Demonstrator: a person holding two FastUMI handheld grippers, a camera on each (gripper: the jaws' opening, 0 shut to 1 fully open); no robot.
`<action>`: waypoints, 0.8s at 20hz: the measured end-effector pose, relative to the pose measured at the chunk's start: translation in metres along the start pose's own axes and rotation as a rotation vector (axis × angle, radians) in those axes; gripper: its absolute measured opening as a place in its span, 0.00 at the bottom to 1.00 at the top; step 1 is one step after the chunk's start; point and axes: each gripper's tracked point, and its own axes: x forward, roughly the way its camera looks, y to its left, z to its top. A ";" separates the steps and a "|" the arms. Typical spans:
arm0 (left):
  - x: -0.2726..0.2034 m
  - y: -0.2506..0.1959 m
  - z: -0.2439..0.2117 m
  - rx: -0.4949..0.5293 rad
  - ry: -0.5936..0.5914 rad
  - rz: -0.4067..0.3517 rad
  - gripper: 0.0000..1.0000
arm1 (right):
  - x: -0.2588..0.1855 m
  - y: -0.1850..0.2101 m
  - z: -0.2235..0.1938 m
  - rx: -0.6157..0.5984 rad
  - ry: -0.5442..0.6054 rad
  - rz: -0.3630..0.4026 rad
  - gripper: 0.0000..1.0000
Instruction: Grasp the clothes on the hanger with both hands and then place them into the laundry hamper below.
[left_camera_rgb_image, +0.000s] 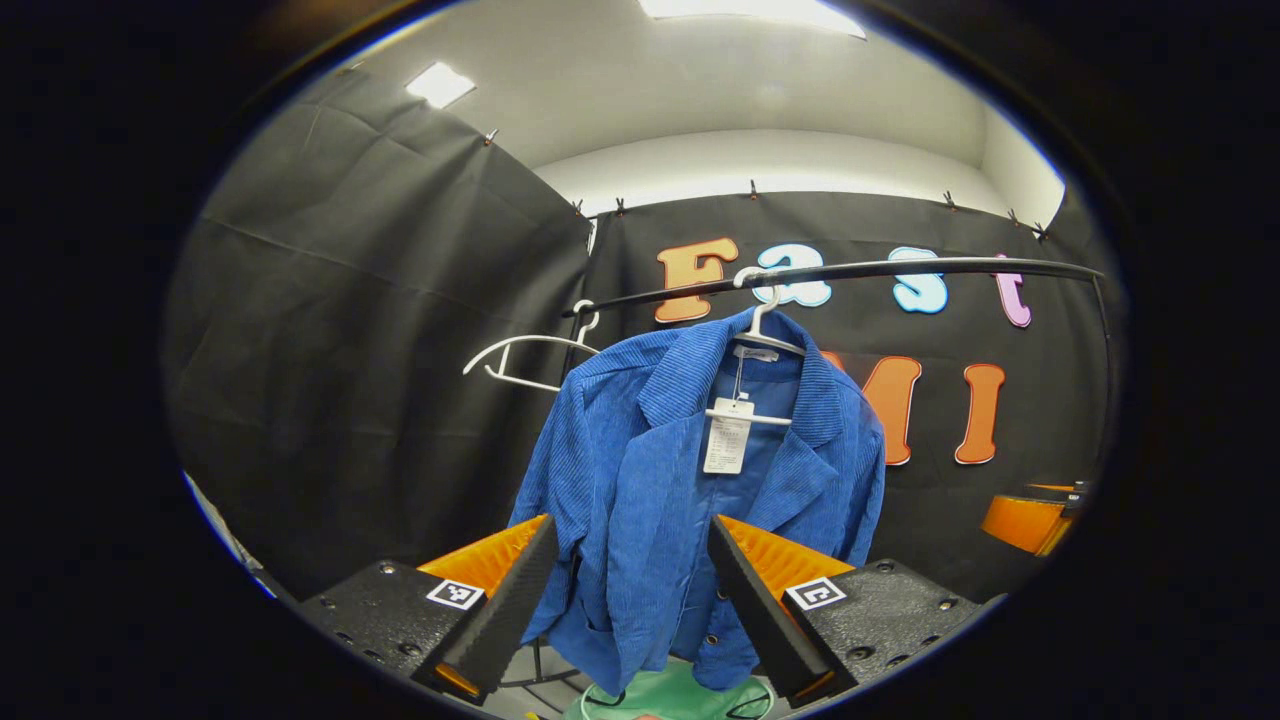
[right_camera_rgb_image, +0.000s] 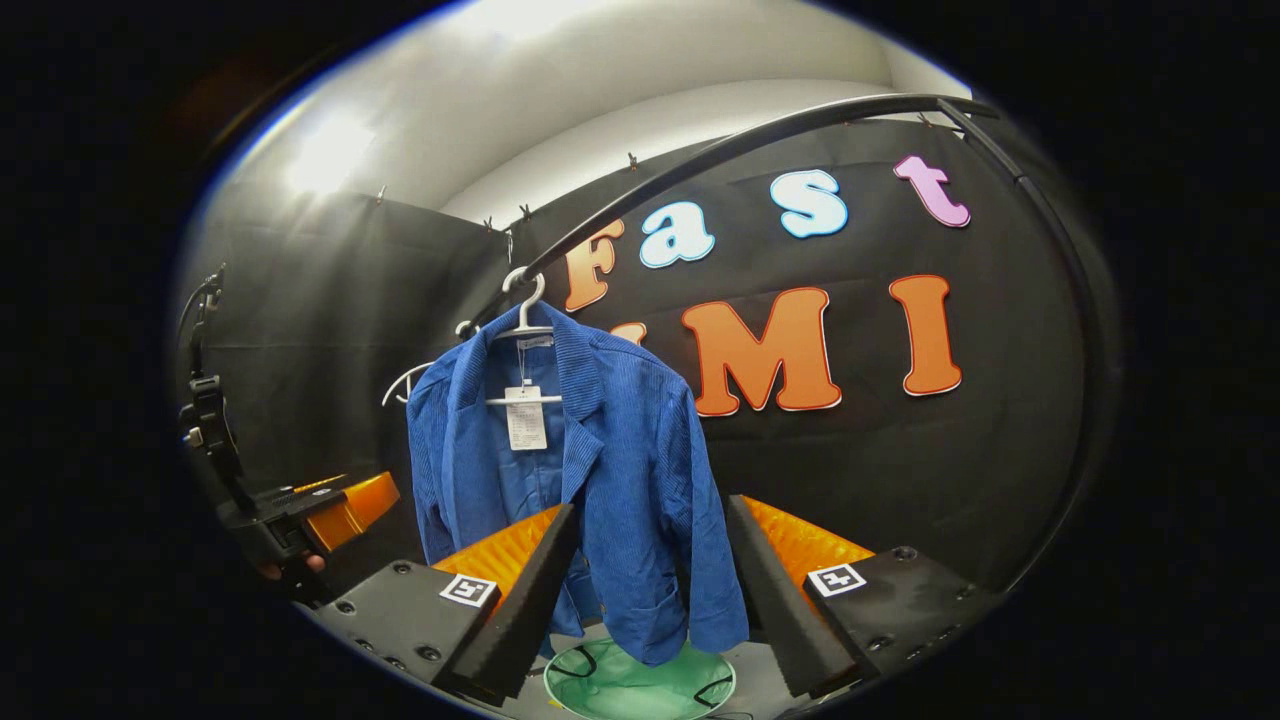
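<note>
Jacket: we are seeing the blue jacket (left_camera_rgb_image: 690, 470) hanging from a white hanger (left_camera_rgb_image: 765, 335) on the rail (left_camera_rgb_image: 900, 268), front facing us, so both sides are reachable.
Hamper: the green hamper (right_camera_rgb_image: 640, 685) is sitting directly below, ready to catch it.
Left gripper (left_camera_rgb_image: 632, 590): jaws released, framing the jacket, gripping nothing.
Right gripper (right_camera_rgb_image: 650, 590): jaws released, likewise short of the cloth.
Spare hanger (left_camera_rgb_image: 520, 355): hanging bare beside the jacket.

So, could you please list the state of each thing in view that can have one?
Blue jacket: hanging on its hanger, front open, not gripped.
White hanger: hooked on the rail, holding the jacket.
Spare hanger: on the rail, bare.
Green hamper: below the jacket, open.
Left gripper: open.
Right gripper: open.
</note>
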 end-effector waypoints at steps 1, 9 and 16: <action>0.002 0.001 0.001 0.008 -0.001 -0.001 0.98 | 0.003 -0.001 0.000 0.001 0.000 -0.004 0.89; 0.022 0.002 -0.002 0.021 -0.011 -0.039 0.92 | 0.071 0.015 -0.017 -0.009 0.000 -0.007 0.98; 0.047 0.024 -0.022 0.017 0.036 -0.051 0.95 | 0.157 0.066 -0.039 -0.014 0.036 0.096 0.98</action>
